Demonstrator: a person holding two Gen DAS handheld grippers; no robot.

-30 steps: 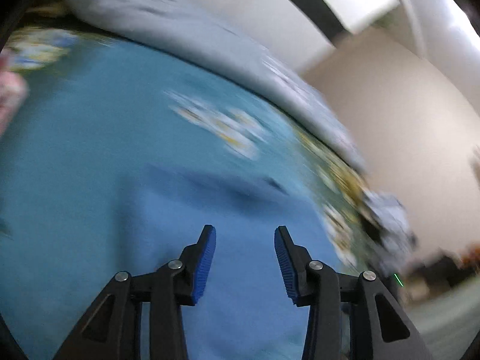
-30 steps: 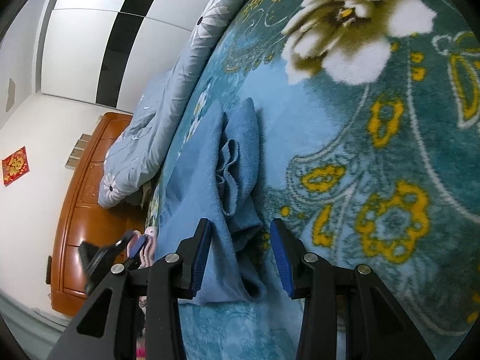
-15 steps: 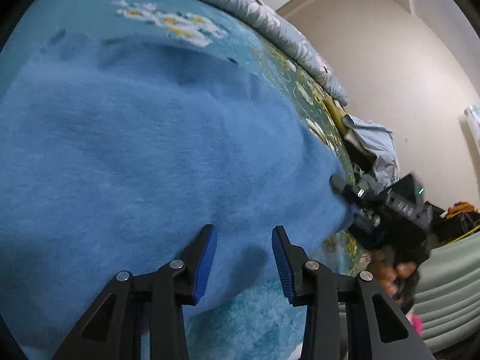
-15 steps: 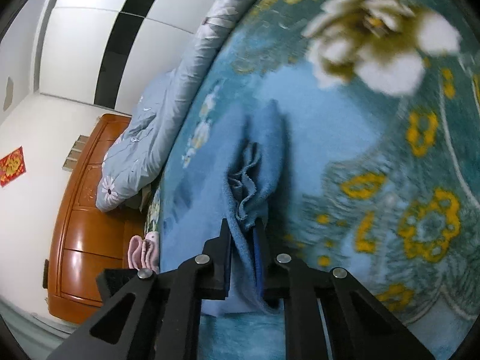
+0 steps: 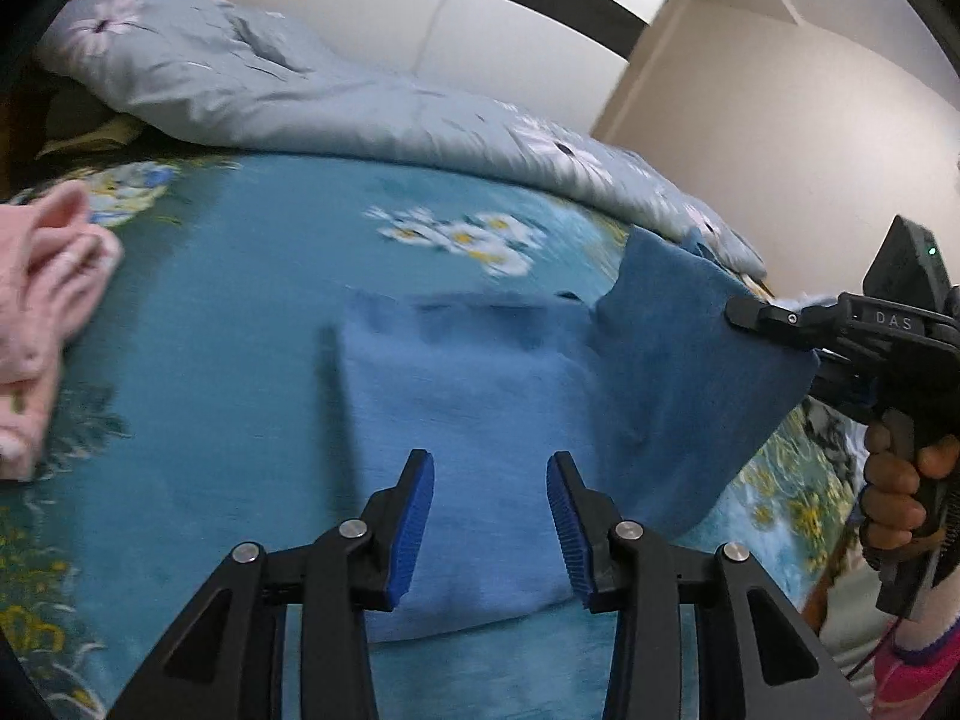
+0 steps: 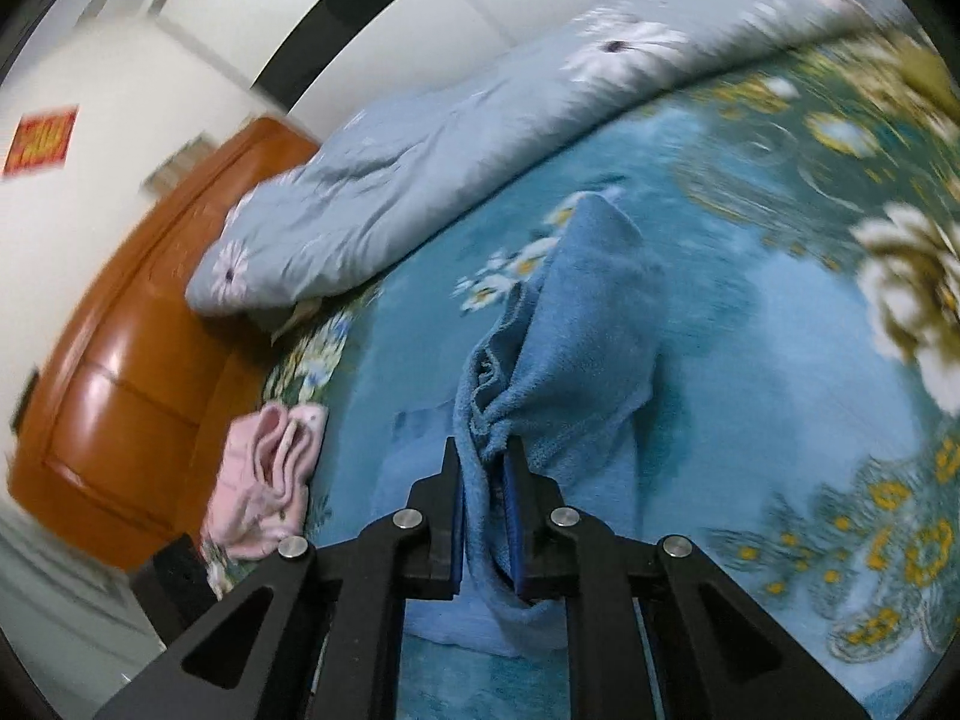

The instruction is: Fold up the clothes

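A blue fleece garment (image 5: 480,408) lies on the teal floral bedspread (image 5: 228,324). My left gripper (image 5: 489,516) is open and empty, just above the garment's near edge. My right gripper (image 6: 486,480) is shut on a bunched edge of the blue garment (image 6: 576,348) and lifts it off the bed. In the left wrist view that right gripper (image 5: 774,330) holds the raised flap at the garment's right side.
A folded pink garment (image 5: 42,300) lies at the left of the bed and also shows in the right wrist view (image 6: 264,480). A light blue quilt (image 5: 288,96) is bunched along the far side. A wooden headboard (image 6: 120,372) stands at the left.
My right gripper closed on the garment's edge and has lifted it up off the bed. My left gripper drew back from the garment and stays open.
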